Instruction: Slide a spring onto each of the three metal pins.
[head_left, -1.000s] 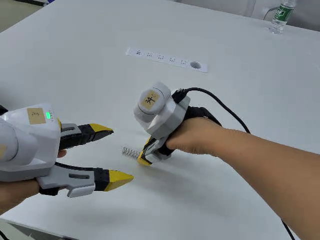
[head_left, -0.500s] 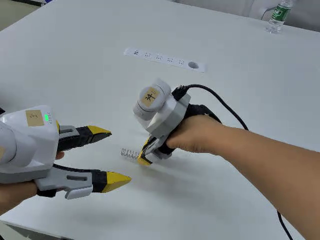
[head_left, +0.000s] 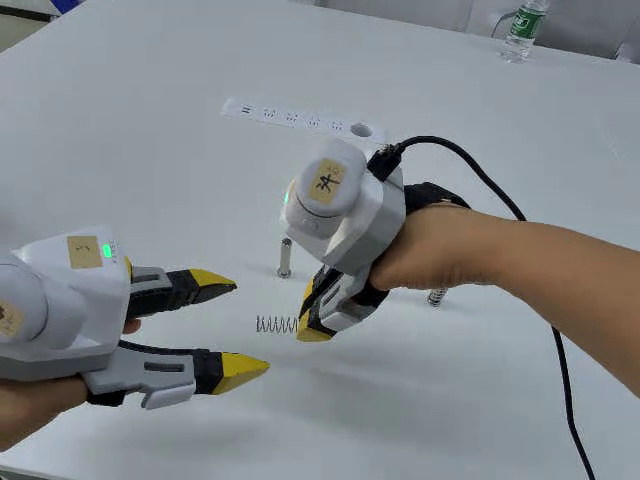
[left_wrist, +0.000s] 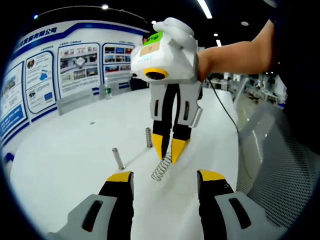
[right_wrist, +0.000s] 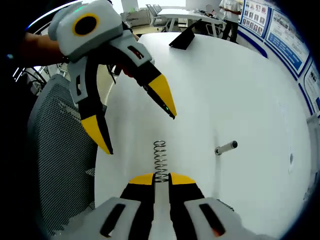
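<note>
My right gripper (head_left: 312, 325) was clenched on one end of a spring (head_left: 275, 324), and in the head view the rest of the coil stuck out from the yellow tips toward 9 o'clock, low over the white table (head_left: 150, 150); I could not tell whether its free end touched the surface. In the right gripper view the spring (right_wrist: 160, 160) ran straight out from my closed jaws toward 12 o'clock. My left gripper (head_left: 243, 325) sat at 9 o'clock of the spring, jaws spread wide and gripping nothing, tips aimed toward 3 o'clock, near the free end but apart from it. In the left gripper view the spring (left_wrist: 161, 167) hung at a slant just beyond my open jaws, at 12 o'clock, pinched above by the right gripper (left_wrist: 167, 150). A bare metal pin (head_left: 285, 257) stood upright on the table at 12 o'clock of the spring, near it. A second pin (head_left: 436, 297), with a coil around it, stood at 3 o'clock of the right gripper, partly hidden by my hand.
</note>
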